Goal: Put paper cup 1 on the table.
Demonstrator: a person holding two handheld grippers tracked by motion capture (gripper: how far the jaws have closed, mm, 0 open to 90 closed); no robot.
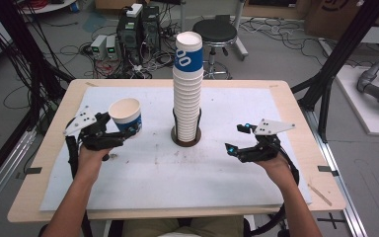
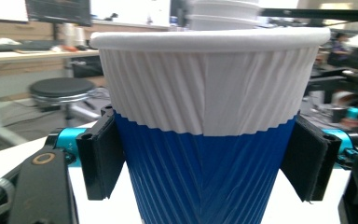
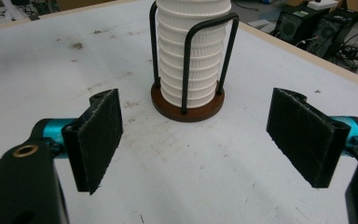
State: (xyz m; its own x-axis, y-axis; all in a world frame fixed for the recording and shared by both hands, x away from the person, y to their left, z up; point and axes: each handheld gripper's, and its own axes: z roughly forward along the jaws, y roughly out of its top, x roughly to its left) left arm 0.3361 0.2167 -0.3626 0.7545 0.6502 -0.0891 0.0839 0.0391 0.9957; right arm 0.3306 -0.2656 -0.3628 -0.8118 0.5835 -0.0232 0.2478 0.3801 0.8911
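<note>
One paper cup [image 2: 205,140] clamped by left gripper [image 1: 109,129]

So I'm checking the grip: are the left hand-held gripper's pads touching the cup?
Touching. In the left gripper view both pads press against the cup's blue lower wall, with no gap on either side.

Left gripper [image 1: 121,129]: held in left hand [image 1: 91,155], forearm entering from lower left; fingers [image 2: 100,156] pressed against both flanks of a cup [image 2: 205,135], carried upright.
Right gripper [image 1: 238,138]: in right hand [image 1: 274,165], forearm from lower right (level, pointing inward); fingers [image 3: 95,140] spread wide, nothing between.
</note>
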